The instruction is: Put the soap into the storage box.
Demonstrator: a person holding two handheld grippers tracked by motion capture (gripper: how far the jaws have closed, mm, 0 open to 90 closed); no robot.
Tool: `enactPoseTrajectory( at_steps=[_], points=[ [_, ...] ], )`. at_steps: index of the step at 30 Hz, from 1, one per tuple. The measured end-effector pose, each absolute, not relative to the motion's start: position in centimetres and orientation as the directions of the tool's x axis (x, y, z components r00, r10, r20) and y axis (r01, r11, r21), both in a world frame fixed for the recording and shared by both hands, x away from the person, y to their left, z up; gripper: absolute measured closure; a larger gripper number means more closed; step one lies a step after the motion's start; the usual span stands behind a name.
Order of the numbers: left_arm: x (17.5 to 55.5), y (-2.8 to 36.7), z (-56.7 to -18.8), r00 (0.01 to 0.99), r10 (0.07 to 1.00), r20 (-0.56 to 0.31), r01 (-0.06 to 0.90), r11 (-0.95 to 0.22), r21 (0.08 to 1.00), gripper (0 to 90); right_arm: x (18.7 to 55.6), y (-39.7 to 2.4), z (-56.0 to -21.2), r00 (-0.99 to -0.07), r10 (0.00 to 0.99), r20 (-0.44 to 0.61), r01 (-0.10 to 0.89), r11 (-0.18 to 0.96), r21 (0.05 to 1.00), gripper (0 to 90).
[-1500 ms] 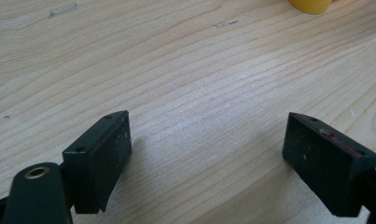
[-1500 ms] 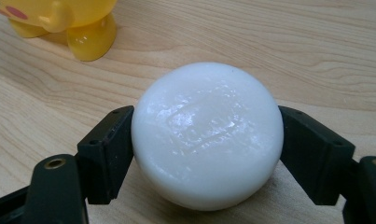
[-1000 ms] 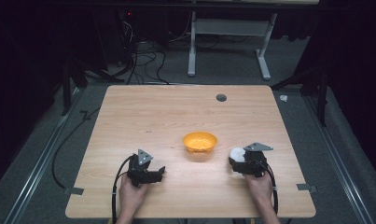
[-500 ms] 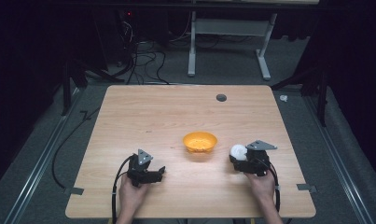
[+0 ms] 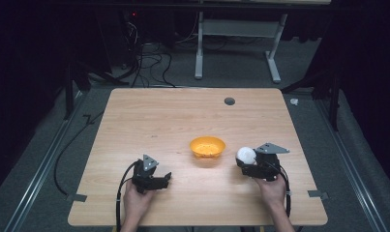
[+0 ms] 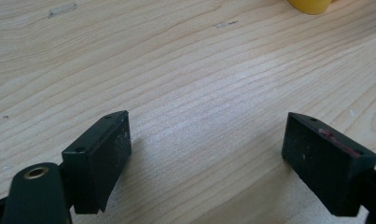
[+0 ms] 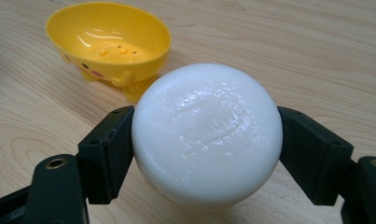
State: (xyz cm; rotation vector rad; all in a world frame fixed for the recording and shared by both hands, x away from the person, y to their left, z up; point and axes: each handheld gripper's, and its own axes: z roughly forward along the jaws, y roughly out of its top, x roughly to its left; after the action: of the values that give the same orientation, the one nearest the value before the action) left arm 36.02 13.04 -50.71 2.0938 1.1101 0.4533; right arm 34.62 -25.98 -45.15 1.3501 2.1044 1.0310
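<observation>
We hold the white round soap (image 7: 206, 135) pinched between the fingers of our right gripper (image 5: 248, 162) just beside the yellow bowl (image 5: 207, 147), above the worktop (image 5: 183, 116), while the fingers of our left gripper (image 5: 162, 180) stand spread with nothing between them.

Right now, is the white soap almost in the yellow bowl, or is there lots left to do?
The picking-up part looks done: the right gripper is clamped on the white soap, with a jaw pressed to each side. It holds the soap just beside the yellow bowl, which is empty. Probably left: carry the soap over the bowl and let go. The left gripper rests open on the table, holding nothing.
</observation>
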Motion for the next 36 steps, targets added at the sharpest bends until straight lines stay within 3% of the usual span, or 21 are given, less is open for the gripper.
enactPoseTrajectory(
  at_steps=[36],
  points=[
    [36.0, 13.0, -50.7, 0.569, 0.822, -0.022, 0.572, -0.377, 0.729, 16.2, 35.7, -23.5, -41.5, -0.514, 0.857, 0.034, 0.519, 0.279, 0.808, 24.4]
  ],
)
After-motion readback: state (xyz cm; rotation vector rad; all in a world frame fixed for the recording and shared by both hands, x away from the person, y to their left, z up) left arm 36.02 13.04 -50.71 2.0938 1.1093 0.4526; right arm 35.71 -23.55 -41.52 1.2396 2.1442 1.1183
